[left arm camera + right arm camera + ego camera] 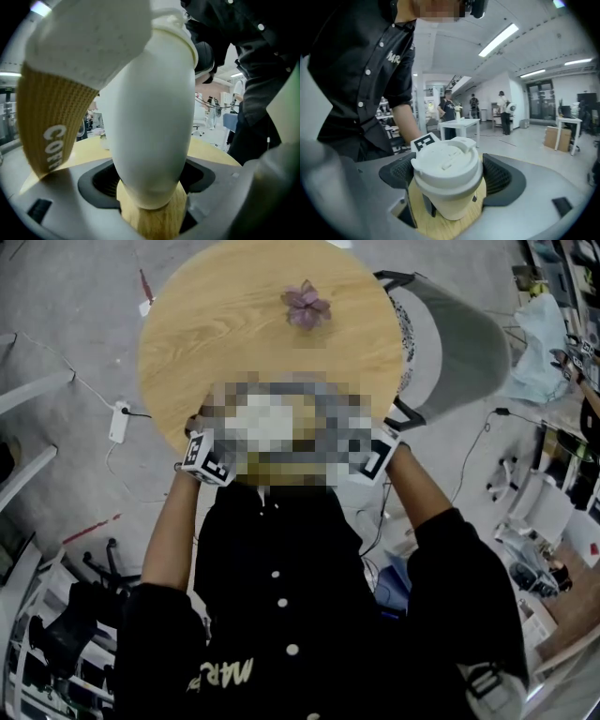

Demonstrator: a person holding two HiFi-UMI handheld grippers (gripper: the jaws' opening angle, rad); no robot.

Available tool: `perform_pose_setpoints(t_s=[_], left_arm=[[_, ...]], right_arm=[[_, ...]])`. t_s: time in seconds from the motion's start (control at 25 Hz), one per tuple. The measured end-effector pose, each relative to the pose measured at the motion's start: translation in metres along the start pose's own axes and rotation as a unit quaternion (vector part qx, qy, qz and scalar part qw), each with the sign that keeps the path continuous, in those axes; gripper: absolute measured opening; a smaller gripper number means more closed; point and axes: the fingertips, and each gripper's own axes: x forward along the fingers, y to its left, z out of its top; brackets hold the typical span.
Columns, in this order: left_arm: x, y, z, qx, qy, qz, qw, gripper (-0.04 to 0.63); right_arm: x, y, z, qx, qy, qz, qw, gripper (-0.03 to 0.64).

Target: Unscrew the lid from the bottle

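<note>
Bright, even light from ceiling strip lights [499,40]; gripper views bulge, darken at corners, blur up close.

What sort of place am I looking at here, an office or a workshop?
Most likely an open-plan lab or office workspace: long ceiling strip lights, a white rectangular work table with people standing nearby, and a white power strip lying on the grey floor beside the round wooden table.

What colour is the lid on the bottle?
White. The lid shows best in the right gripper view.
</note>
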Motion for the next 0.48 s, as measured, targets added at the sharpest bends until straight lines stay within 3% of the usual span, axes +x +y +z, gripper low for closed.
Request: perform_pose_setpoints(t_s=[0.12, 0.24, 0.36, 0.48], left_arm=[[0.001, -0.002, 0.003, 0.014, -0.001, -0.045, 0.9989, 0.368], [0.002, -0.002, 0.003, 0.015, 0.001, -0.054, 0.9984, 0.368], [0.002, -0.002, 0.002, 0.014, -0.002, -0.053, 0.9985, 0.368], [0.002, -0.003, 0.003, 0.016, -0.002, -0.055, 0.9983, 0.368]], right_arm=[[0.0, 0.002, -0.001, -0.014, 0.007, 0.07, 0.997, 0.445], [-0.001, 0.003, -0.004, -0.006, 0.015, 0.082, 0.997, 0.446], [-0.004, 0.002, -0.007, 0.014, 0.016, 0.037, 0.999, 0.45], [-0.01, -0.001, -0.008, 0.06, 0.002, -0.067, 0.996, 0.476]])
